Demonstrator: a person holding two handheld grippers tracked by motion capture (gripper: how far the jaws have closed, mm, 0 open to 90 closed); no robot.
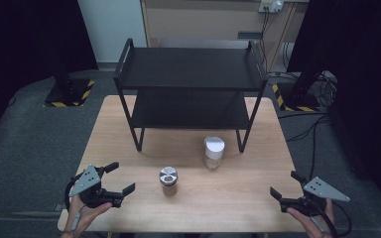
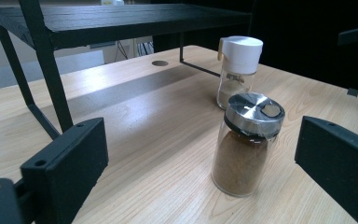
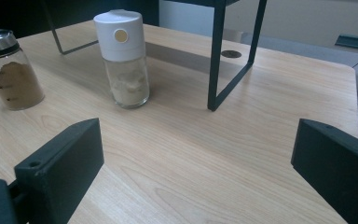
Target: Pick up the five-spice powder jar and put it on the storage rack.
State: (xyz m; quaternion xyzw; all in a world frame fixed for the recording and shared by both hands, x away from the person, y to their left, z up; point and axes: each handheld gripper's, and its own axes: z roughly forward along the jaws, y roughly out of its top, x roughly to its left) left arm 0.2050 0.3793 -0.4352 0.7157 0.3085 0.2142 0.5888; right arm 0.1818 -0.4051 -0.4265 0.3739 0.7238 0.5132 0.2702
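Both claws are sitting low at the near edge of the wooden worktop [image 1: 129, 129], each one held in a hand of the person. On the left side, the left claw [image 1: 120, 177] is standing with its jaws wide apart and nothing between them; it is pointing toward the middle of the worktop. On the right side, the right claw [image 1: 285, 184] is also standing with its jaws wide apart and is gripping nothing.

Two spice jars are standing upright on the worktop between the claws. The nearer one is a glass jar with a metal lid [image 1: 168, 180], and brown powder is filling most of it. In the left gripper view this jar [image 2: 247, 142] is appearing between the two black jaws, a little toward the right jaw, but it is not touching either of them. The second one is a glass jar with a white cap [image 1: 214, 151], holding a small amount of pale powder at its bottom. It is standing farther back and to the right of the brown jar, apart from it, just in front of the right front leg of the black shelf rack [image 1: 191, 69].

In the right gripper view the white-capped jar [image 3: 123, 60] is standing ahead and to the left, near the rack leg, and the brown jar [image 3: 10, 70] is showing at the left edge. The rack is occupying the back half of the worktop, with two levels.
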